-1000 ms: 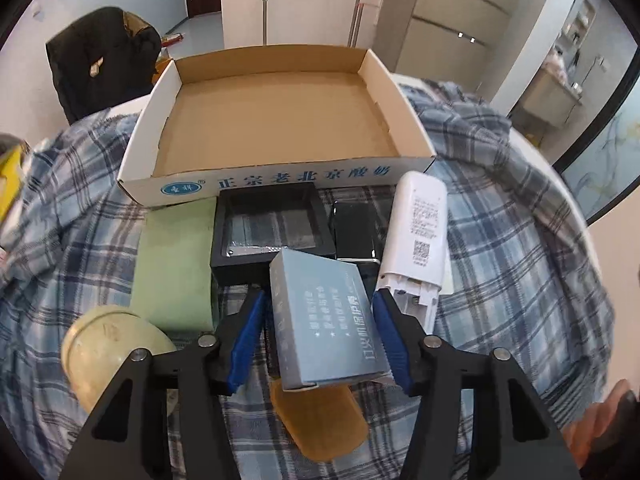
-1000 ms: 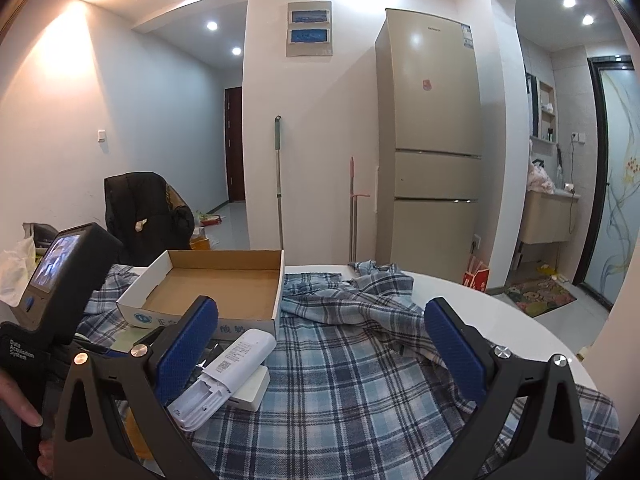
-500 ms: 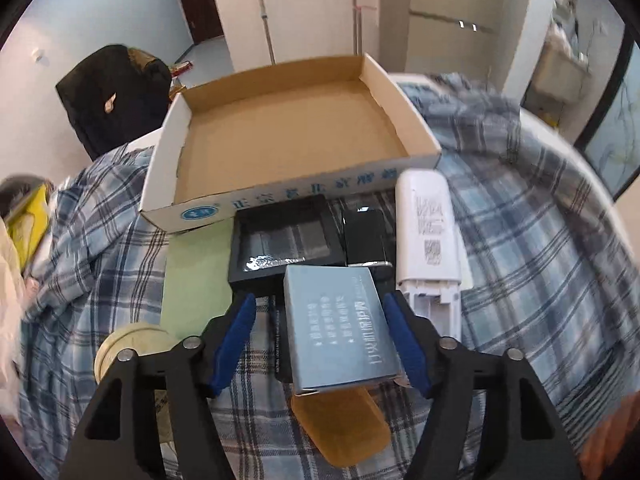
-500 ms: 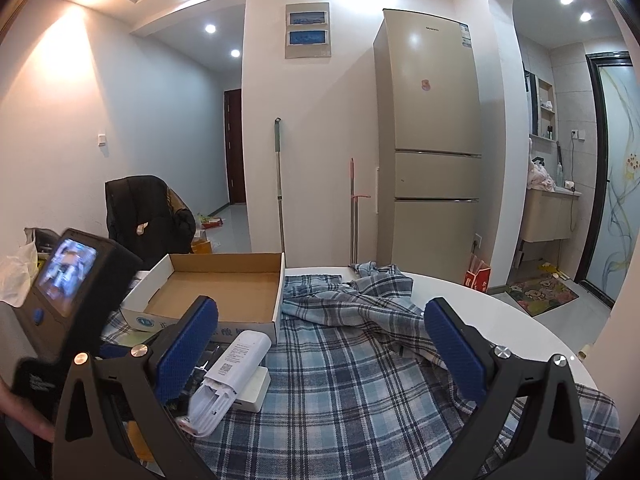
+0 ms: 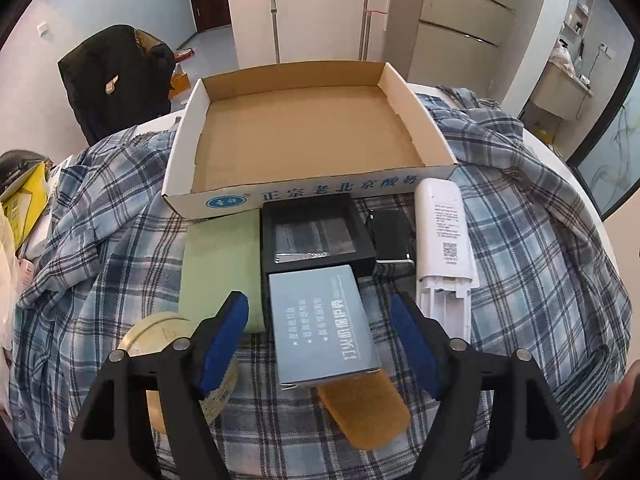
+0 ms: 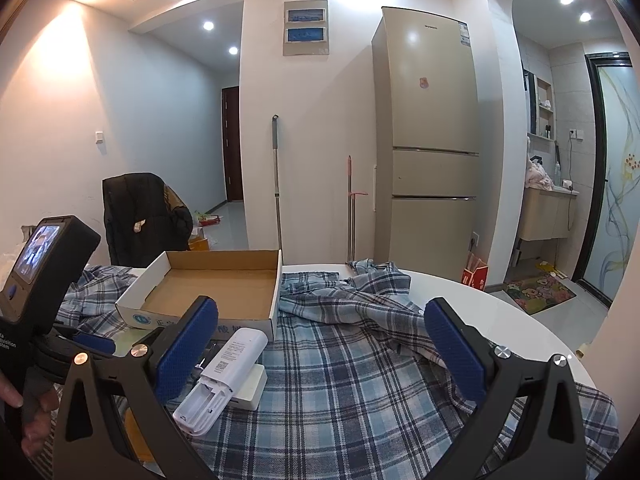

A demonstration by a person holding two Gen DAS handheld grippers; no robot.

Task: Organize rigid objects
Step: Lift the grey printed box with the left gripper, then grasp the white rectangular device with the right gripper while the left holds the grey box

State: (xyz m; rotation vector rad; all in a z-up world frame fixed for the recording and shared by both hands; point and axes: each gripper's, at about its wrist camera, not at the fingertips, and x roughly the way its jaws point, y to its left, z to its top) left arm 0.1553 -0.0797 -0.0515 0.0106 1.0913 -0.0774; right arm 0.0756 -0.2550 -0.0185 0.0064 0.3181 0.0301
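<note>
An empty cardboard box (image 5: 304, 140) stands at the back of the plaid-covered table; it also shows in the right wrist view (image 6: 212, 292). In front of it lie a green block (image 5: 218, 264), a black frame box (image 5: 316, 236), a small black device (image 5: 390, 236), a white device (image 5: 442, 236) and a grey-blue box (image 5: 324, 320). My left gripper (image 5: 320, 340) is open, its fingers on either side of the grey-blue box with gaps. My right gripper (image 6: 320, 348) is open and empty above the cloth, right of the white device (image 6: 224, 376).
A tape roll (image 5: 160, 336) lies under the left finger, a brown pad (image 5: 364, 412) under the grey-blue box. A yellow package (image 5: 22, 200) sits at the far left. A chair with a black jacket (image 5: 116, 80) stands behind the table. The left gripper's body (image 6: 36, 280) is at the left.
My left gripper has opened wider around the grey-blue box and drawn back a little. The right gripper has stayed put.
</note>
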